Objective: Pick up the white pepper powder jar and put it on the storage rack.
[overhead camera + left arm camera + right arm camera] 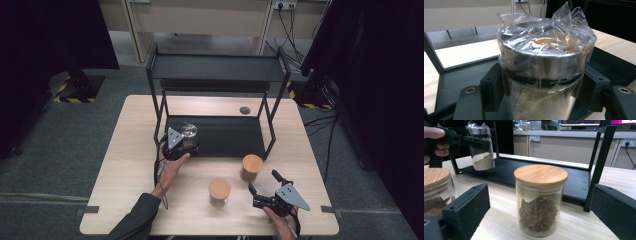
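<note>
Looking from the high view, we see our left gripper [179,145] clamping a wrapped jar [189,132] at the rack's [215,70] front-left corner, over its lower shelf. Our right gripper [263,188] sits spread near the table's [125,150] front edge. In the left gripper view, both jaws press the jar's sides below its steel lid [544,55]. In the right gripper view, a star-anise jar [540,200] stands apart between wide jaws; another wood-lidded jar [436,187] sits beside one jaw.
</note>
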`<state>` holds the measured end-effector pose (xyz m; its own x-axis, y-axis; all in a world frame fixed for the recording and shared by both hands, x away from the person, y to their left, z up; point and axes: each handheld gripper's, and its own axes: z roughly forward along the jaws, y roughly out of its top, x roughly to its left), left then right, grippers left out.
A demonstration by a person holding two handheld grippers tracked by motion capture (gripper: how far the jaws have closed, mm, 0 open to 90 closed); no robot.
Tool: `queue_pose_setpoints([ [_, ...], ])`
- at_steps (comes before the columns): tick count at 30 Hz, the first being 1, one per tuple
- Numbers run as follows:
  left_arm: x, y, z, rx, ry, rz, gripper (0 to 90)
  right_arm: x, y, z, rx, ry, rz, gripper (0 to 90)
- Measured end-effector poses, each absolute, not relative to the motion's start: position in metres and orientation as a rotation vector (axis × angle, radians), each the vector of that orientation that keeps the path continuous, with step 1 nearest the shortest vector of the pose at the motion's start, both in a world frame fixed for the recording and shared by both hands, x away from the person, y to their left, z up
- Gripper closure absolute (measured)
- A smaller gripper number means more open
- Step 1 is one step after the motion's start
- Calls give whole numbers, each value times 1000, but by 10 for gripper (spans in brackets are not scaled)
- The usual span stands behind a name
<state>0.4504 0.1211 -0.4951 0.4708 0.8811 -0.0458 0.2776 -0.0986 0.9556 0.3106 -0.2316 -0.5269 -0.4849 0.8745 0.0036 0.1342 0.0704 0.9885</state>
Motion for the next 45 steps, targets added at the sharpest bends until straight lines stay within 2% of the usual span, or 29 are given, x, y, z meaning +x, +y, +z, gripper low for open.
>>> queue_pose_setpoints([
  [45,483,114,-500,1625,1070,752,311,311,-232,-527,1014,1708,1474,28],
])
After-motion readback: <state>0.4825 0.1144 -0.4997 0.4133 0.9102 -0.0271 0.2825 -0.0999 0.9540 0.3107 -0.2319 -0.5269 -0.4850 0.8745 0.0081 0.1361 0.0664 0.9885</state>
